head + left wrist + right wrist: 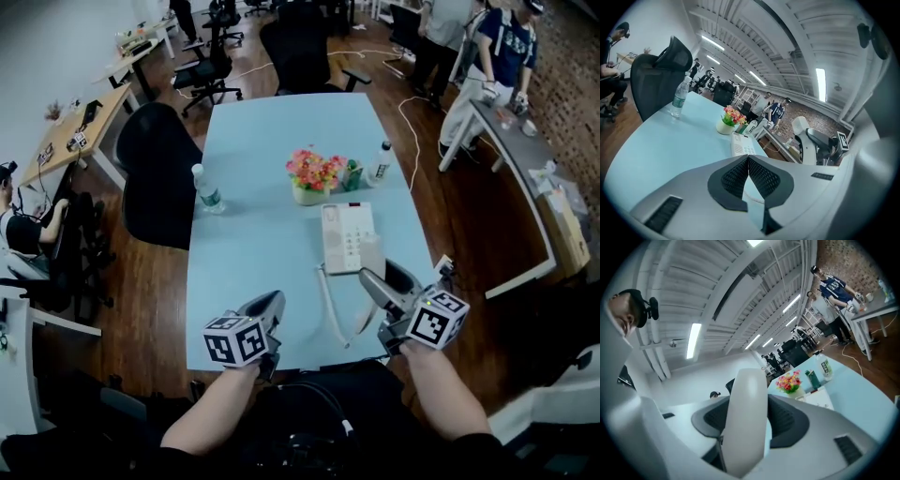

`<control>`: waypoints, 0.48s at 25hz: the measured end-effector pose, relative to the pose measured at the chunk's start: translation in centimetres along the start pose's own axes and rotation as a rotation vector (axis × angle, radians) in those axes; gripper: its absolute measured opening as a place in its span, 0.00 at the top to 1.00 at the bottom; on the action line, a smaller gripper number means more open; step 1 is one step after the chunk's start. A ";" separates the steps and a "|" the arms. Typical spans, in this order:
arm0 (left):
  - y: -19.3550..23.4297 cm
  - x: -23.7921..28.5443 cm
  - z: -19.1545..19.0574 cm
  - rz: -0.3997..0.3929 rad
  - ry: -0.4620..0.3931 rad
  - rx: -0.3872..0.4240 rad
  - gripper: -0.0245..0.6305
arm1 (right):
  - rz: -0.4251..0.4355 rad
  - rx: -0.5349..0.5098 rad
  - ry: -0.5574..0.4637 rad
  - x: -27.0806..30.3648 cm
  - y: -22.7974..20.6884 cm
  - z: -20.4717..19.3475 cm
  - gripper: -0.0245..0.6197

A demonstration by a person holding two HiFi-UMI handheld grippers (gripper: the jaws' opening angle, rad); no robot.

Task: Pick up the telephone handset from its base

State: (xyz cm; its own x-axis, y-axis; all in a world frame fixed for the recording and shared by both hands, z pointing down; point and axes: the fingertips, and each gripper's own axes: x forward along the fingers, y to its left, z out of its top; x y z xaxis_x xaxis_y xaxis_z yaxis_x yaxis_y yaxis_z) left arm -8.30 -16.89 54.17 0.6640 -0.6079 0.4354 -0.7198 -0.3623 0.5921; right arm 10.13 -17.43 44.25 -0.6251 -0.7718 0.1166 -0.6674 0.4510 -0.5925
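The white phone base (345, 238) lies on the light blue table (253, 262), just in front of a flower pot. My right gripper (381, 276) hovers over the table's near right corner, shut on the white handset (745, 413), which stands upright between its dark pads. From the left gripper view the handset (803, 133) shows lifted off the base (740, 145). A white cord (330, 309) trails from the base toward the table's front edge. My left gripper (269, 317) is at the near edge, left of the base, its pads (740, 176) touching with nothing between them.
A pot of pink and yellow flowers (314, 178), a green item (352, 175) and a white bottle (380, 163) stand behind the base. A water bottle (208, 190) stands at the table's left edge beside a black chair (155, 173). People stand at a grey desk (525, 141) at the far right.
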 end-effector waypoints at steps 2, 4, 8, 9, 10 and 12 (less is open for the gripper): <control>-0.6 0.1 -0.2 -0.010 0.006 0.015 0.96 | 0.003 0.016 -0.018 -1.4 0.2 -0.6 0.56; -1.2 0.2 -0.3 -0.022 0.009 0.027 0.96 | 0.000 0.033 -0.035 -2.7 0.3 -1.1 0.56; -1.8 0.0 -0.4 -0.027 0.007 0.062 0.96 | -0.010 0.062 -0.043 -4.9 0.0 -2.4 0.56; -1.9 -0.1 -0.4 -0.025 0.004 0.069 0.96 | -0.012 0.072 -0.046 -5.3 -0.1 -2.6 0.56; -2.0 -0.2 -0.4 -0.025 0.004 0.074 0.96 | -0.018 0.073 -0.048 -5.7 -0.3 -2.7 0.56; -2.0 -0.3 -0.6 -0.027 0.009 0.076 0.96 | -0.031 0.071 -0.048 -6.4 -0.4 -3.0 0.56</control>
State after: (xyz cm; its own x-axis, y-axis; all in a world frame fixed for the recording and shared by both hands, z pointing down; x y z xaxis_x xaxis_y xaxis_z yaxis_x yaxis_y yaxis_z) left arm -6.88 -15.57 53.26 0.6850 -0.5907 0.4265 -0.7147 -0.4313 0.5506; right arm 13.19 -11.36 46.16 -0.5832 -0.8063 0.0989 -0.6550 0.3947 -0.6443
